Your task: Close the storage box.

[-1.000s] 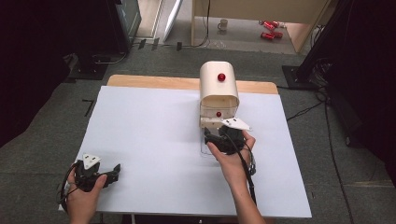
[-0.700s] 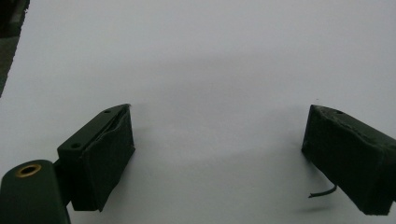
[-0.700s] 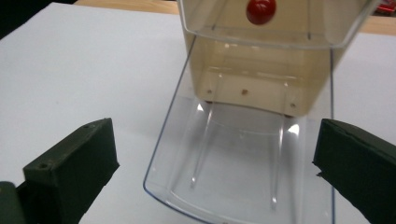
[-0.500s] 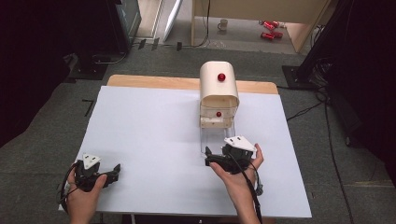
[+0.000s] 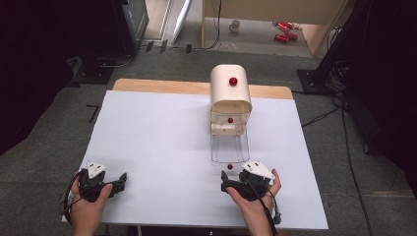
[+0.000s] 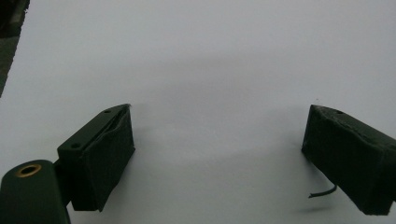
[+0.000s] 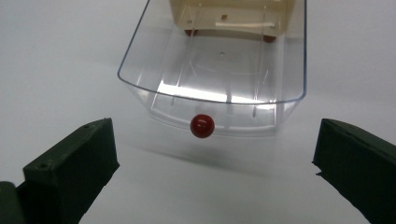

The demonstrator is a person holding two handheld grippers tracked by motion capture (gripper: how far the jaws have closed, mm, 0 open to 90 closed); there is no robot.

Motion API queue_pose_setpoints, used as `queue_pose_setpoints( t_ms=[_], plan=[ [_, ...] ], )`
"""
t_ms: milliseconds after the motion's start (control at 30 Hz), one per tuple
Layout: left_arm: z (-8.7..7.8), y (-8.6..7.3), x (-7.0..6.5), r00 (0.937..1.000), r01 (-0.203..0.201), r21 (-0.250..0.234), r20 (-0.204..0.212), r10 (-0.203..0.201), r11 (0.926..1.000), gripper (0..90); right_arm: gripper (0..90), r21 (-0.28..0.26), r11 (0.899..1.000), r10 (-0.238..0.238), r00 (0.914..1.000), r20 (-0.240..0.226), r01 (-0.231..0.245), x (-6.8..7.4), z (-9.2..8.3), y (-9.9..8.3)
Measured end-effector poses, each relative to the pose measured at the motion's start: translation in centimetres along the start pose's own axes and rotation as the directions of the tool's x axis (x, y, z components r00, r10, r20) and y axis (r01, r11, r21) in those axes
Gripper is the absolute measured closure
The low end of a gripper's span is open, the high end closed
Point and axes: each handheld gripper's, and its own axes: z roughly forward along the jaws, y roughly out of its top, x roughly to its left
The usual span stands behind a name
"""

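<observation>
1. Clear drawer [image 5: 229, 146] stands pulled out of the cream cabinet [image 5: 230, 94], at 12 o'clock from my right hand-held gripper [image 5: 225, 181].
2. My right jaws have just been opening; they now stand wide, nothing between them. Left hand-held gripper [image 5: 121, 179] is also open and empty on the counter [image 5: 157, 137].
3. Drawer looks light, thin, rigid plastic, slick and likely to crack.
4. Best hold: the red knob [image 7: 202, 125], small, round, slippery; pinch squarely.

Right gripper [image 5: 227, 183] back off drawer [image 5: 229, 147]
</observation>
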Motion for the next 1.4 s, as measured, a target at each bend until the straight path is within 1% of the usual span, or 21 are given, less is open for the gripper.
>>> queue_pose_setpoints(
  t_ms=[333, 467, 600, 667, 767, 800, 833, 867, 900, 933, 967, 1000, 1100, 1133, 1167, 1200, 1233, 1300, 1400],
  plan=[
    [0.0, 0.0, 0.0, 1.0, 0.0, 0.0, 0.0, 0.0, 1.0, 9.2, 0.0, 0.024, 1.0, 0.017, 0.9998, 0.009, -0.018, 0.1, 0.6, -2.0],
    [0.0, 0.0, 0.0, 1.0, 0.0, -0.001, 0.0, 0.0, 1.0, 9.2, 0.0, 0.034, 0.999, 0.017, 0.9998, 0.011, -0.018, 0.1, 0.9, -2.3],
    [0.0, 0.0, 0.0, 1.0, 0.001, -0.003, 0.0, -0.001, 1.0, 9.2, 0.0, 0.055, 0.998, 0.016, 0.9998, 0.01, -0.017, -0.1, 1.4, -2.6],
    [0.0, 0.0, 0.0, 1.0, 0.001, -0.002, 0.0, -0.001, 1.0, 9.2, 1.6, 0.061, 0.998, 0.014, 0.9998, 0.011, -0.014, -0.1, 1.7, -2.7],
    [0.0, 0.0, 0.0, 1.0, 0.001, -0.002, 0.0, -0.001, 1.0, 9.2, 8.8, 0.058, 0.998, 0.004, 0.9994, 0.036, -0.006, 0.1, 2.0, -2.8],
    [0.0, 0.0, 0.0, 1.0, 0.001, -0.002, 0.0, -0.001, 1.0, 9.2, 8.8, 0.058, 0.998, 0.004, 0.9994, 0.036, -0.006, 0.1, 2.0, -2.8],
    [0.0, 0.0, 0.0, 1.0, 0.001, -0.002, 0.0, -0.001, 1.0, 9.2, 14.7, 0.055, 0.998, 0.002, 0.9986, 0.053, -0.005, 0.1, 2.2, -2.9],
    [0.0, 0.0, 0.0, 1.0, 0.001, -0.002, 0.0, -0.001, 1.0, 9.2, 16.4, 0.054, 0.999, 0.001, 0.9986, 0.053, -0.004, 0.1, 2.3, -2.9],
    [0.0, 0.0, 0.0, 1.0, 0.0, -0.002, 0.0, 0.0, 1.0, 9.2, 19.8, 0.052, 0.999, 0.0, 0.9986, 0.052, -0.003, 0.1, 2.3, -2.9],
    [0.0, 0.0, 0.0, 1.0, 0.0, -0.002, 0.0, 0.0, 1.0, 9.2, 19.8, 0.052, 0.999, 0.0, 0.9986, 0.052, -0.003, 0.1, 2.3, -2.9],
    [0.0, 0.0, 0.0, 1.0, 0.0, -0.001, 0.0, 0.0, 1.0, 9.2, 28.0, 0.043, 0.999, 0.0, 0.9983, 0.057, -0.002, 0.1, 2.5, -2.9],
    [0.0, 0.0, 0.0, 1.0, 0.0, -0.001, 0.0, 0.0, 1.0, 9.2, 31.9, 0.039, 0.999, 0.0, 0.9983, 0.059, -0.002, 0.1, 2.5, -2.9],
    [0.0, 0.0, 0.0, 1.0, 0.0, -0.001, 0.0, 0.0, 1.0, 9.2, 41.5, 0.032, 0.999, 0.005, 0.9982, 0.059, -0.007, 0.0, 2.7, -2.9],
    [0.0, 0.0, 0.0, 1.0, 0.001, -0.001, 0.0, -0.001, 1.0, 9.2, 41.5, 0.032, 0.999, 0.005, 0.9982, 0.059, -0.007, 0.0, 2.7, -2.9],
    [0.0, 0.0, 0.0, 1.0, 0.0, -0.001, 0.0, 0.0, 1.0, 9.2, 48.6, 0.024, 1.0, 0.011, 0.9984, 0.055, -0.012, 0.0, 2.8, -2.8],
    [0.0, 0.0, 0.0, 1.0, 0.0, -0.001, 0.0, 0.0, 1.0, 9.2, 48.6, 0.024, 1.0, 0.011, 0.9984, 0.055, -0.012, 0.0, 2.8, -2.8],
    [0.0, 0.0, 0.0, 1.0, 0.001, -0.002, 0.0, -0.001, 1.0, 9.2, 55.0, 0.014, 1.0, 0.013, 0.9986, 0.051, -0.014, 0.0, 2.8, -2.8],
    [0.0, 0.0, 0.0, 1.0, 0.001, -0.002, 0.0, -0.001, 1.0, 9.2, 59.8, 0.01, 1.0, 0.017, 0.9986, 0.051, -0.017, 0.0, 2.9, -2.7],
    [0.0, 0.0, 0.0, 1.0, 0.0, -0.002, 0.0, 0.0, 1.0, 9.2, 62.8, 0.013, 1.0, 0.013, 0.9992, 0.039, -0.014, 0.1, 3.0, -2.7]
  ],
)
